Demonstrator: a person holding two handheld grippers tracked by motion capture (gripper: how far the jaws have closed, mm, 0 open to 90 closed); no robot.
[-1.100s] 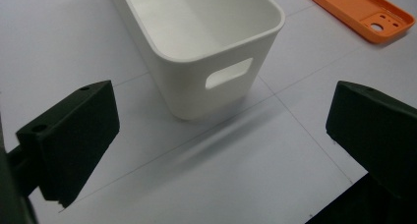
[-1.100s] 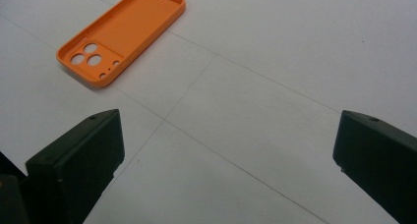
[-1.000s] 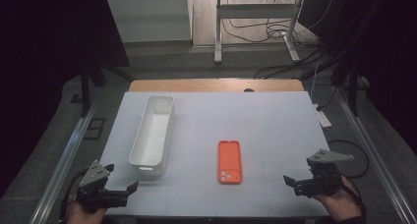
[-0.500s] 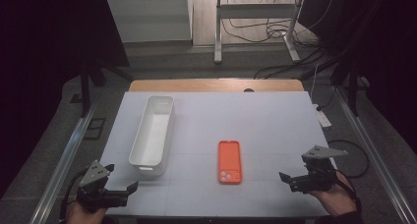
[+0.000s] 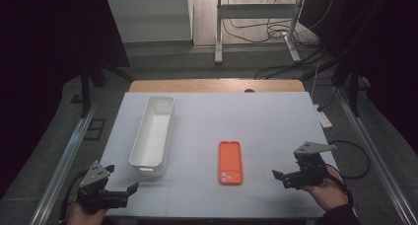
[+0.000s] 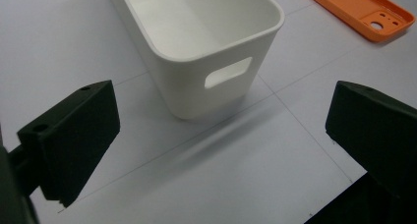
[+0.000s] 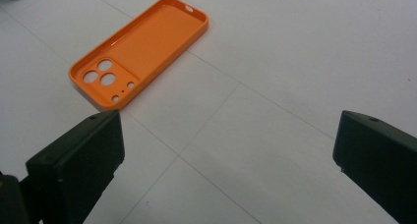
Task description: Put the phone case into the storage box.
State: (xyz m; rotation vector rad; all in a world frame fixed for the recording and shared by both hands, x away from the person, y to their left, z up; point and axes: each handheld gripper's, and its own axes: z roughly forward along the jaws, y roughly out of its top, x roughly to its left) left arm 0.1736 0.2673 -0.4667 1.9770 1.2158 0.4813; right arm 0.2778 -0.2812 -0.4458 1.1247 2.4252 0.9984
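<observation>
Gaping wide and holding nothing, the jaws of the right gripper [image 5: 282,178] sit just to the right of the orange phone case [image 5: 230,162], pointed toward it but apart from it. Left gripper [image 5: 129,190]: jaws likewise spread and empty, just short of the near handle end of the white bin [image 5: 153,134], which lies to the left of the case.

Orange phone case: flat on the white table [image 5: 276,121], open side up, camera cutouts at its near end; the right gripper view shows it beyond the left jaw, untouched.

White bin: long, upright, nothing seen inside.

Progress, as judged: nothing grasped or moved yet. Remaining: closing on the case, lifting it, probably placing it in the bin.
</observation>
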